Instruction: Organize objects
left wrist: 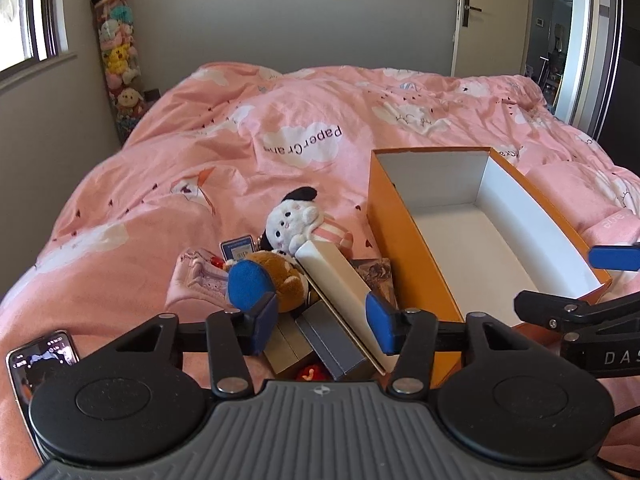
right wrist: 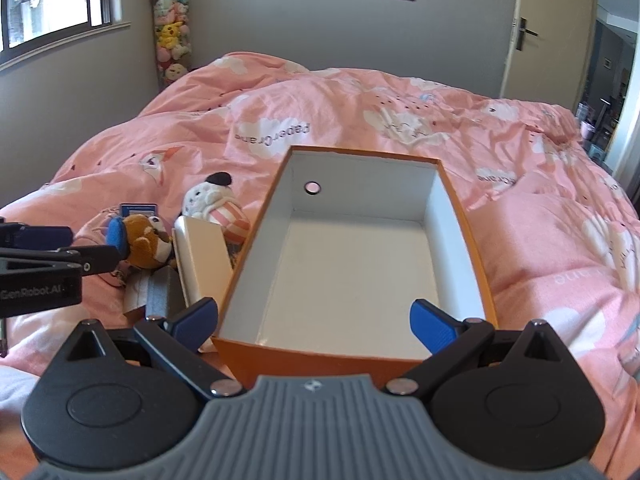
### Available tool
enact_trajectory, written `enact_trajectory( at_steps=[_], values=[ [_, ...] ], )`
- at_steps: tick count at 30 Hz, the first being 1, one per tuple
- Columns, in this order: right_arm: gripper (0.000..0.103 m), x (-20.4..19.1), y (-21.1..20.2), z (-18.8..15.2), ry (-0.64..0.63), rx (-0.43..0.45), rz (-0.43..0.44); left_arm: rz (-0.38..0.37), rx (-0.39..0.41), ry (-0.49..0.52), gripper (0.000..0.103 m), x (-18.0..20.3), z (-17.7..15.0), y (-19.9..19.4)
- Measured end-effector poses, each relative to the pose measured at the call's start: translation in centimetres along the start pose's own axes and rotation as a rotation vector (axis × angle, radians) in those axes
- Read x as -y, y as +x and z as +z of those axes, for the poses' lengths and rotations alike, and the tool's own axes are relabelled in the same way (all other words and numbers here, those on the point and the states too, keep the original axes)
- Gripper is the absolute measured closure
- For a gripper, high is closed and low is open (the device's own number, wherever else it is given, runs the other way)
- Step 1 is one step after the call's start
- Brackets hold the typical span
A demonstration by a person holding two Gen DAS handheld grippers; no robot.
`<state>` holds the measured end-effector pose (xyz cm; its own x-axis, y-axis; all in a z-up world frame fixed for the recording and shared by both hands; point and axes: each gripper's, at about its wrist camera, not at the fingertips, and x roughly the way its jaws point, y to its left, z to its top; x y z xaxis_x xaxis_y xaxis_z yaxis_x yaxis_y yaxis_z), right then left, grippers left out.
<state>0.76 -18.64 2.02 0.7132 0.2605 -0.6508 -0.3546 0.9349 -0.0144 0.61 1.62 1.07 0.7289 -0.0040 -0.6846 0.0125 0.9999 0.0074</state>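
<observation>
Bed (left wrist: 168, 168), covered by a pink cotton duvet printed with white clouds: carries everything listed. Orange cardboard box (right wrist: 468, 216), rectangular, white inside, open-topped and empty: the landmark and, by judgement, the place where the loose things belong. Cream-white rectangular slab box (left wrist: 332, 276): just left of the orange box, propped at a slant on the pile, one long edge close to the box's left wall. Grey rectangular cases (left wrist: 328, 336): left of the orange box, under the cream slab. White plush dog with black ear and pink-striped jumper (left wrist: 296, 224): left of the orange box, towards its far end. Brown plush bear (left wrist: 284, 280): further left, touching the cream slab. Phone with lit screen (left wrist: 40, 356): well left of the orange box, apart from the pile. Left tongs (left wrist: 312, 304): part open, straddling the cream slab; the right pad looks close against it, the left pad lies over the bear; firm contact cannot be told. Right tongs (right wrist: 320, 320): wide open, holding nothing, astride the orange box's near end. Handling note: centre the slab between both pads, keep the bear out of the bite, close squarely, lift clear of the wall, then lay it flat along the box floor.
</observation>
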Motion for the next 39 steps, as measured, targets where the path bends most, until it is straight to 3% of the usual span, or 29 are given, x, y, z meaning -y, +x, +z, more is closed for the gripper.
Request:
enact_trajectory(
  at_steps=[4, 7, 10, 15, 24, 29, 35, 39],
  values=[
    [0.024, -1.0, 1.1, 1.2, -0.069, -0.008, 0.070, -0.021, -0.024, 0.020, 0.059, -0.7, 0.4, 0.7],
    [0.034, -2.4, 2.3, 2.2, -0.125, -0.016, 0.124, -0.050, -0.045, 0.047, 0.068, -1.3, 0.8, 1.4],
    [0.047, -3.6, 3.8, 3.3, -0.160, -0.047, 0.197, -0.070, -0.078, 0.045, 0.070, -2.4, 1.1, 2.3],
    [0.057, -5.5, 6.8, 4.8, -0.192, -0.110, 0.279, -0.066, -0.106, 0.023, 0.070, -4.2, 1.6, 3.7],
    [0.060, -9.1, 12.8, 5.9, -0.338, -0.250, 0.306, -0.103, -0.175, 0.018, 0.071, -5.7, 2.1, 6.2],
    [0.060, -9.9, 15.1, 6.4, -0.329, -0.301, 0.304, -0.070, -0.171, -0.003, 0.071, -6.7, 2.2, 7.3],
    [0.059, -10.9, 17.5, 6.6, -0.310, -0.358, 0.286, -0.094, -0.178, -0.036, 0.067, -7.7, 2.6, 8.4],
    [0.053, -11.1, 18.9, 7.0, -0.284, -0.383, 0.254, -0.117, -0.177, -0.076, 0.066, -8.5, 2.7, 9.0]
  ],
)
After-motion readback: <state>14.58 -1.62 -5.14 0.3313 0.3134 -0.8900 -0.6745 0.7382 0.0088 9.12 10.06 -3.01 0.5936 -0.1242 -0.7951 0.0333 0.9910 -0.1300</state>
